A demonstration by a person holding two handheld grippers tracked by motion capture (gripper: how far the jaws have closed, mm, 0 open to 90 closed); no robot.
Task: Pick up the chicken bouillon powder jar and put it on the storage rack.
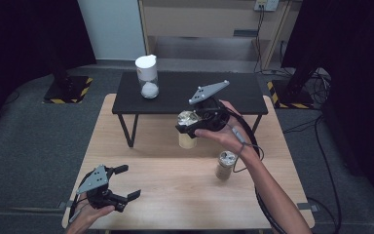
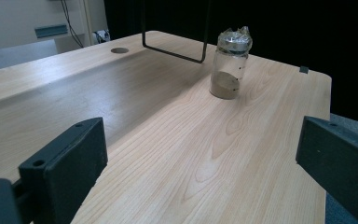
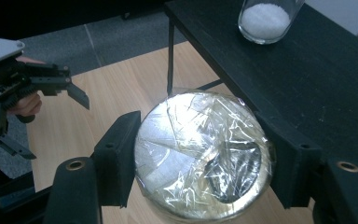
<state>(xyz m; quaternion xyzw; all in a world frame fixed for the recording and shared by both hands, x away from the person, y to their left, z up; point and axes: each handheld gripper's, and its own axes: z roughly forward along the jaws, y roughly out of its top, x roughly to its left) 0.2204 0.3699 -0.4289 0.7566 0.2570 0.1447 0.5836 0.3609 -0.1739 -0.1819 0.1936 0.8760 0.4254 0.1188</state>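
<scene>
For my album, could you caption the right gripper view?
Right gripper clamps a film-covered jar beside the black shelf.

wooden table (image 1: 141, 170): small jar (image 1: 225, 165), black shelf (image 1: 175, 92) | shelf: white-lidded jar (image 1: 147, 76)

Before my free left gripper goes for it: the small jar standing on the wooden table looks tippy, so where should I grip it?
Grip the small jar across its clear straight wall, below the crinkled film cover, coming in level from the side. It stands upright and apart.
</scene>
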